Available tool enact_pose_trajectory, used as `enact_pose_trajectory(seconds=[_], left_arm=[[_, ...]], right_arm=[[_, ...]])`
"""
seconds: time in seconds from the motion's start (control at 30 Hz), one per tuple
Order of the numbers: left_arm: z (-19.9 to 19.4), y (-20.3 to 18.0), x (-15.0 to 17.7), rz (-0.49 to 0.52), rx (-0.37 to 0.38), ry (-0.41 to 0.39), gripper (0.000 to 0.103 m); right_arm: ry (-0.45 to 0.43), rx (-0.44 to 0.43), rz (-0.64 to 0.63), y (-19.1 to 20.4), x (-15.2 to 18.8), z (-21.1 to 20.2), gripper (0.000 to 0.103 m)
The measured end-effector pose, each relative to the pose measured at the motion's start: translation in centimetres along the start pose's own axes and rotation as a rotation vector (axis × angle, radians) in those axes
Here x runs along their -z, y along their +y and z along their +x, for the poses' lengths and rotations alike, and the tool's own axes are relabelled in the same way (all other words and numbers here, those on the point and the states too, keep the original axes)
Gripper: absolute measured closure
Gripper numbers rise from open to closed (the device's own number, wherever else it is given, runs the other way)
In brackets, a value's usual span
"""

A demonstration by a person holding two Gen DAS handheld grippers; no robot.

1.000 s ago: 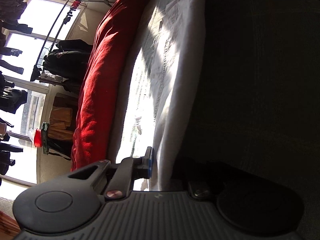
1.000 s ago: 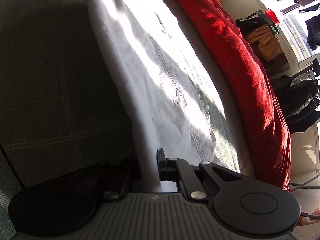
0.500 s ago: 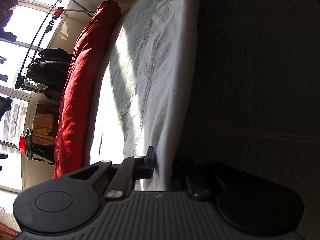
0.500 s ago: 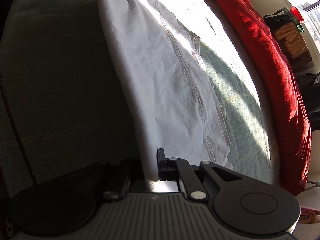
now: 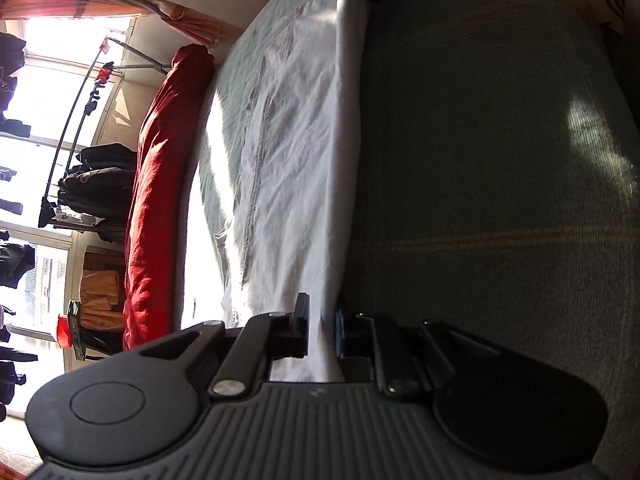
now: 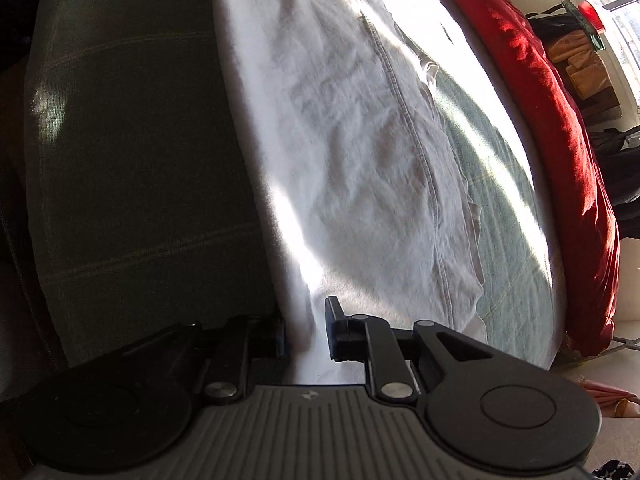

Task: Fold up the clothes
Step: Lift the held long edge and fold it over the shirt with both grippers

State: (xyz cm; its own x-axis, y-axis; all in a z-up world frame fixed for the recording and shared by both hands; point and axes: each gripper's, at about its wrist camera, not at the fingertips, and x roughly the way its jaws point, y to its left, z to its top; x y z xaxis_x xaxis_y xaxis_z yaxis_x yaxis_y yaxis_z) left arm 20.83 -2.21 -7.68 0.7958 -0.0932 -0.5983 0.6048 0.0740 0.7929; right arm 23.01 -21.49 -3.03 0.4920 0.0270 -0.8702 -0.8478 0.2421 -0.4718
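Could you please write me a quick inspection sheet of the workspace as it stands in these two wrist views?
Surface: green bedcover, half in shade, sun on the far side.
Job's things: white garment lying long on the bedcover, one edge running between the jaws of both grippers.
Clutter: red rolled blanket along the far edge of the bed.
Grippers: left hand-held gripper and right hand-held gripper each slightly open around the garment's edge.
Cables: nothing seen.
Surroundings: bright window, rack with dark clothes, orange curtain.
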Motion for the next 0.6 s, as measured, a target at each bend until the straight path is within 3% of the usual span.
enact_pose_trajectory(seconds=[0.13, 0.27, 0.4, 0.43, 0.5, 0.57, 0.6], left_arm=[[1.5, -0.6, 1.0, 0.020, -0.028, 0.031, 0.086], [2.9, -1.0, 2.3, 0.039, -0.077, 0.056, 0.059], [3.6, -0.9, 3.0, 0.022, -0.101, 0.064, 0.056], [3.7, -0.6, 3.0, -0.001, -0.086, 0.065, 0.059], [3.6, 0.0, 3.1, -0.035, -0.065, 0.063, 0.095], [2.9, 0.4, 3.2, -0.045, -0.061, 0.056, 0.099], [2.6, 0.6, 3.2, -0.049, -0.059, 0.052, 0.100]], right_arm=[[0.009, 0.017, 0.029, 0.5, 0.3, 0.6, 0.071], [0.003, 0.068, 0.042, 1.3, 0.1, 1.5, 0.065], [-0.004, 0.117, 0.055, 1.5, 0.0, 2.0, 0.050], [-0.007, 0.117, 0.062, 1.4, 0.0, 1.9, 0.049], [-0.012, 0.117, 0.074, 1.2, 0.0, 1.9, 0.051], [-0.018, 0.117, 0.086, 1.1, 0.0, 1.8, 0.058], [-0.021, 0.117, 0.093, 1.0, 0.0, 1.8, 0.072]])
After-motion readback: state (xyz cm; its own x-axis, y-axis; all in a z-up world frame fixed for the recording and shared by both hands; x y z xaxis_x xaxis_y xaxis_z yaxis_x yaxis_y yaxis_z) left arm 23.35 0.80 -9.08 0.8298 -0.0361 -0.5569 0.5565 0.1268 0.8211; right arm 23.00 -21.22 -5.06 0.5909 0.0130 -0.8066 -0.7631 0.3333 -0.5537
